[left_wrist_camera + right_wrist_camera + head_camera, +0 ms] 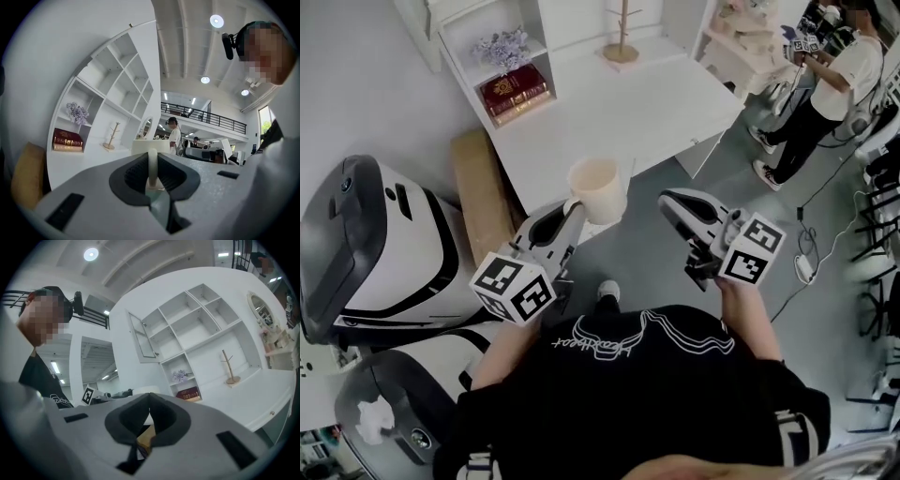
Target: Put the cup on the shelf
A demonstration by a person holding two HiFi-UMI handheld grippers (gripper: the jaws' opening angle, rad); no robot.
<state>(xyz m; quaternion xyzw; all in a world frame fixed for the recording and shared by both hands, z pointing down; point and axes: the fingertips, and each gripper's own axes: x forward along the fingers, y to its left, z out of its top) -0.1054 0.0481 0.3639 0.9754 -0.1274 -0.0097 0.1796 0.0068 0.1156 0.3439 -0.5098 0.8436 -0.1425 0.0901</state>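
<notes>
A cream cup (598, 187) hangs upright over the near edge of the white counter, held by its handle in my left gripper (573, 210). In the left gripper view the thin handle (152, 165) stands pinched between the dark pads, with the cup body (150, 146) just beyond. My right gripper (668, 201) hovers to the right of the cup, apart from it. Its jaws are shut with nothing held, and they meet at the tips in the right gripper view (149, 397). The white shelf unit (117, 89) with open cubbies rises behind the counter; it also shows as a shelf unit (197, 324) in the right gripper view.
On the lowest shelf sit red books (517, 91) and a flower bunch (502, 47). A wooden stand (622, 42) is on the counter (656, 103). A brown box (483, 202) and white-and-black machines (375, 244) lie left. A person (830, 84) stands far right.
</notes>
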